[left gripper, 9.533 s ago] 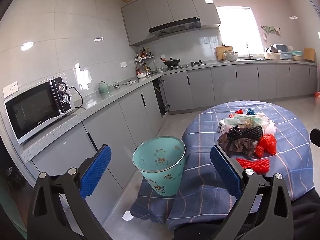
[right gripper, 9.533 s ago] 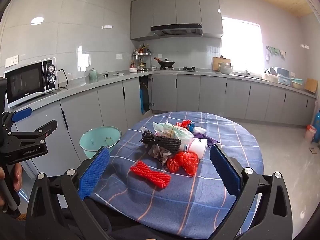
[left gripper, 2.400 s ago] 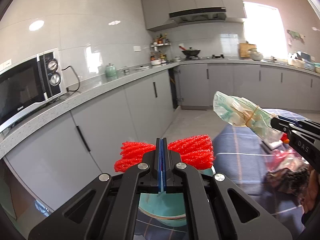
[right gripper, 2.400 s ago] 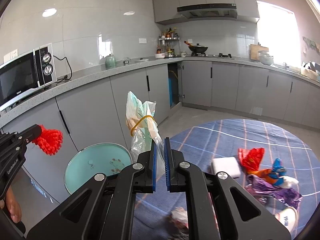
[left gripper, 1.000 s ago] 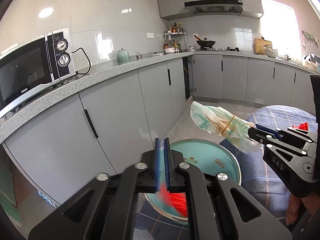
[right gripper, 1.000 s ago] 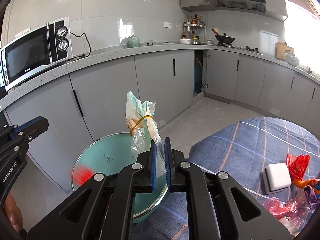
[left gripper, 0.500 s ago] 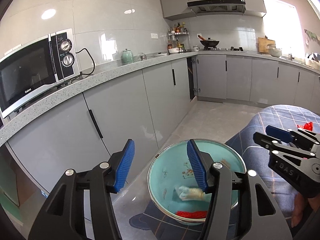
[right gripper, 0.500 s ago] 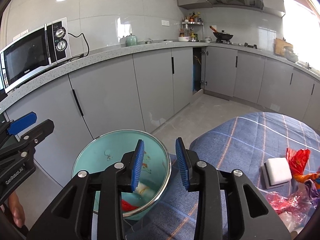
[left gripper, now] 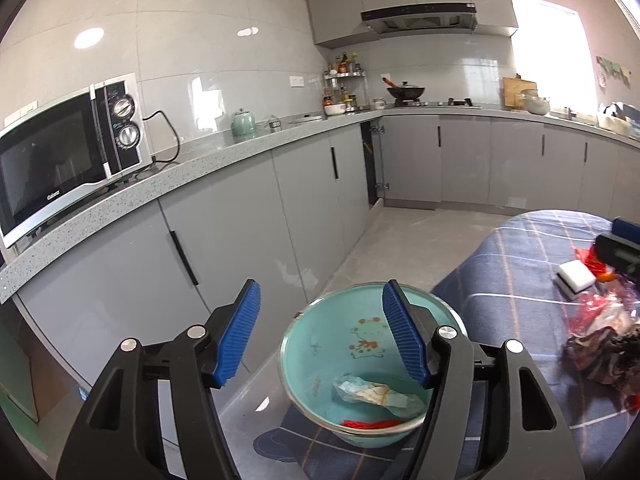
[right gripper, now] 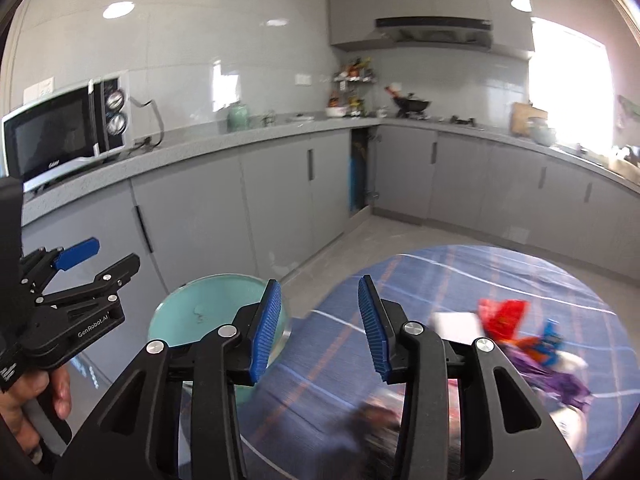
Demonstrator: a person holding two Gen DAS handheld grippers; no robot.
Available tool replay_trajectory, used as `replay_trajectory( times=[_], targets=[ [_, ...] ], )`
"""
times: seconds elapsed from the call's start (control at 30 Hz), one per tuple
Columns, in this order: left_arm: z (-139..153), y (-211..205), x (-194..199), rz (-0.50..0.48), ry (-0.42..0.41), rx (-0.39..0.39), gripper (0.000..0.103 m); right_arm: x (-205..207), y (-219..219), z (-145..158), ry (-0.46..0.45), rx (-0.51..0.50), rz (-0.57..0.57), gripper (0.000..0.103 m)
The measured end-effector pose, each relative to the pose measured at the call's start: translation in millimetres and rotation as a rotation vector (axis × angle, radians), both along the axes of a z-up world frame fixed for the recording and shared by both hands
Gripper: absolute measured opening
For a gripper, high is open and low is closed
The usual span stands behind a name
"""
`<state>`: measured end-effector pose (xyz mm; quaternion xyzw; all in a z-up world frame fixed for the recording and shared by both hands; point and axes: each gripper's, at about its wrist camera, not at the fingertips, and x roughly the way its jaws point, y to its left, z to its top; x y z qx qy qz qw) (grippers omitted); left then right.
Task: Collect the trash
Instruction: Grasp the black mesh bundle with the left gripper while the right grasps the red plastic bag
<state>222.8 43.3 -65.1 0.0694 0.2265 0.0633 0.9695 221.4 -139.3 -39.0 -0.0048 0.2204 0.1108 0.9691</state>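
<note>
A teal trash bin [left gripper: 320, 344] stands on the floor beside the round table; it also shows in the right wrist view [right gripper: 200, 308]. Inside it lie a clear plastic bag [left gripper: 372, 394] and a red mesh piece [left gripper: 370, 424]. My left gripper [left gripper: 320, 336] is open and empty above the bin. My right gripper [right gripper: 318, 326] is open and empty, over the table's left edge. On the blue checked tablecloth [right gripper: 440, 280] lie a white sponge [left gripper: 576, 276], red wrappers [right gripper: 502, 314], purple and dark trash [left gripper: 604, 354].
Grey kitchen cabinets [left gripper: 256, 220] run along the left and back walls. A microwave [left gripper: 68, 152] sits on the counter. Bare grey floor [left gripper: 404, 240] lies between cabinets and table.
Both grippers opened and dropped the red mesh and the plastic bag into the bin. The right gripper has since swung right toward the table; its view is blurred.
</note>
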Motion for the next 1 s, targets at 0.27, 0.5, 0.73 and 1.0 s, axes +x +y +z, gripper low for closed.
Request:
replay_trajectory(
  times=[0.27, 0.5, 0.73, 1.0],
  targets=[
    [-7.4, -63.7, -22.0, -0.152, 0.015, 0.038, 0.068, -61.0, -83.8, -11.9, -0.013, -0.035, -0.158, 0.043],
    [-22.0, -127.7, -41.1, -0.282, 0.045, 0.058, 0.069, -92.8, -146.2, -38.2, 0.037, -0.041, -0.282, 0.049],
    [-19.5, -166.5, -58.1, -0.361, 0.035, 0.041, 0.074, -116.8, -170.4, -62.8, 0.087, -0.044, -0.301, 0.055],
    [-25.6, -198.3, -70.2, -0.443, 0.050, 0.062, 0.075, -130.1, -163.7, -86.6, 0.133, -0.032, -0.227, 0.058]
  ],
)
